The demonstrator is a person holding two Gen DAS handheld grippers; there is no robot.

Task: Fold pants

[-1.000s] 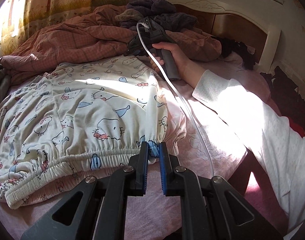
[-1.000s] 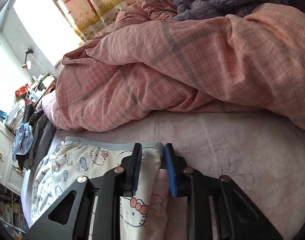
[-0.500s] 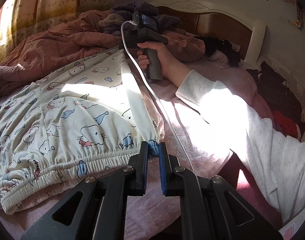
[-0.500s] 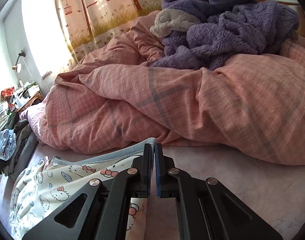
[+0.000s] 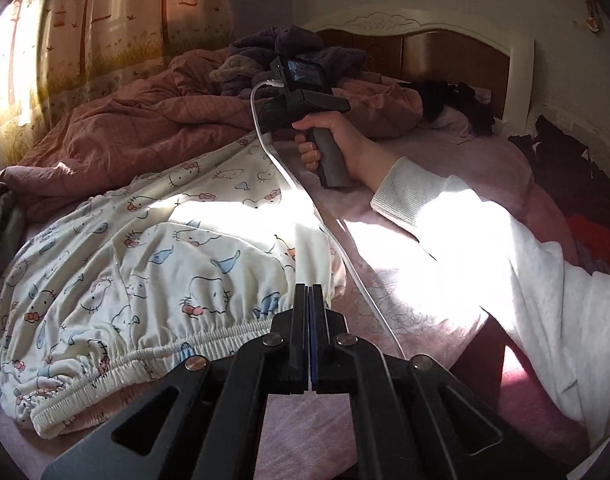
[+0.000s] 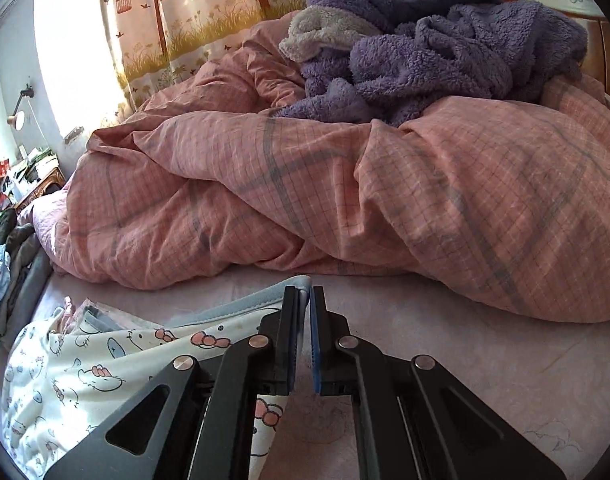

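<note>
1. Left black two-finger gripper with blue pads clenched on the waistband corner of the white cartoon-cat print cotton pants; jaws pressed together with elastic fabric pinched at the tips.
2. Right black two-finger gripper with blue pads nearly closed on the pale blue hem corner of the pants; thin strip of hem caught between the tips, narrow gap lower down between the pads.
3. From the left wrist view, right gripper seen from behind, held by a bare hand in a white ribbed sleeve, raised over the far leg end of the pants.
4. Thin white cable trailing from the back of that gripper, across the pants' right edge toward the camera.
5. Pants spread lengthwise on a pink bed sheet, gathered elastic waistband nearest the left gripper, leg end lifted toward the right one; strong sunlight across the middle.
6. Rumpled pink checked quilt heaped just beyond the leg hem, not touching it.
7. Purple fleece garment piled on top of the quilt.
8. Wooden headboard with white carved trim behind, tree-print curtain to the left.
9. Dark clothes heaped at the right edge of the bed.
</note>
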